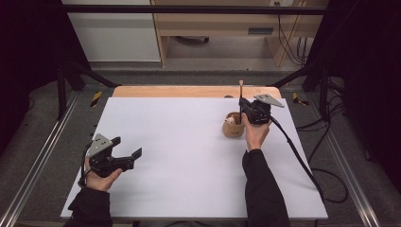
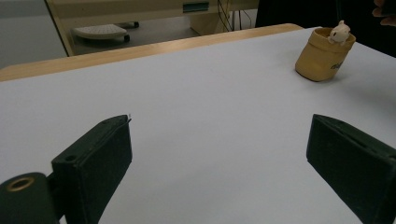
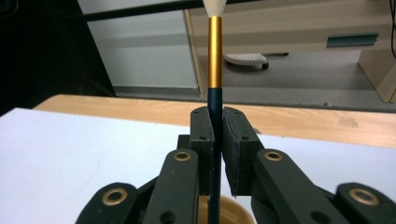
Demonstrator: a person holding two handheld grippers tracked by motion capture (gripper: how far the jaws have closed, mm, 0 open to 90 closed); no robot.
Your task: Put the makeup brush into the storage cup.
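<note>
1. Over at the far right of the white table (image 1: 189,142), my right gripper (image 1: 243,109) is pinching a brush (image 3: 215,56), its two pads pressed against the dark handle from either side.

2. That brush stands upright in my grip: its long axis runs straight up and down, pale bristle tip at the top, gold ferrule below it, dark shaft passing down between the pads.

3. Directly beneath my right gripper sits a tan pot (image 1: 233,126). In the right gripper view its round mouth shows just under the jaws, with the brush shaft pointing down into it (whether the lower end touches the bottom I cannot tell).

4. So the relation that matters, as I judge it, is vertical: brush and pot share one line, and any coming move is either straight down or straight up along that axis.

5. My left gripper (image 1: 126,160) hovers low near the left edge, well apart from the pot, its jaws spread wide and holding nothing. From there the pot lies far off to the right, so my right hand is plainly the nearer one.

6. A small pale figure (image 2: 339,32) perches at the pot's rim.

7. Count: one brush, one pot, one figure, two grippers.
</note>
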